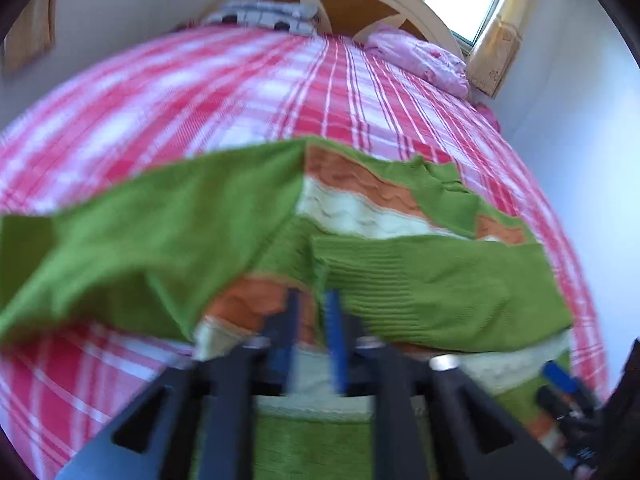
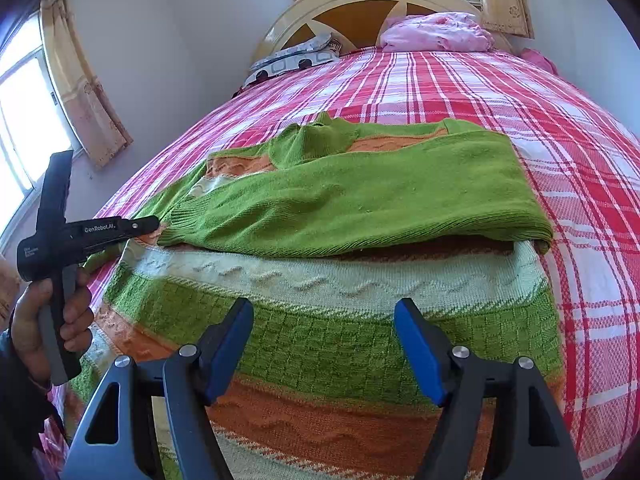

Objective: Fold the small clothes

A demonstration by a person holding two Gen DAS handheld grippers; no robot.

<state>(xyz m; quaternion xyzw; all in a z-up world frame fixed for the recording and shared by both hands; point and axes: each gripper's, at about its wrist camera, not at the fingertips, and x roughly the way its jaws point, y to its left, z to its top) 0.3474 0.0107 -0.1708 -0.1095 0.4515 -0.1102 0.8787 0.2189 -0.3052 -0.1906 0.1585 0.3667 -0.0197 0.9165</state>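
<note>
A green knitted sweater point(image 2: 348, 200) with orange and white bands lies on the plaid bed point(image 2: 500, 92), one green sleeve folded across its chest. My left gripper point(image 1: 314, 320) is shut on the sleeve cuff point(image 1: 320, 276) and holds it lifted; the left wrist view is blurred. It shows in the right wrist view point(image 2: 154, 222) at the sweater's left edge, held by a hand. My right gripper point(image 2: 324, 332) is open and empty, hovering over the sweater's lower body. It shows at the right edge of the left wrist view point(image 1: 560, 380).
A pink pillow point(image 2: 436, 32) and a grey patterned pillow point(image 2: 296, 58) lie by the cream headboard point(image 2: 348, 0). Curtained windows point(image 2: 24, 112) stand left and behind the bed. White walls flank the bed on both sides.
</note>
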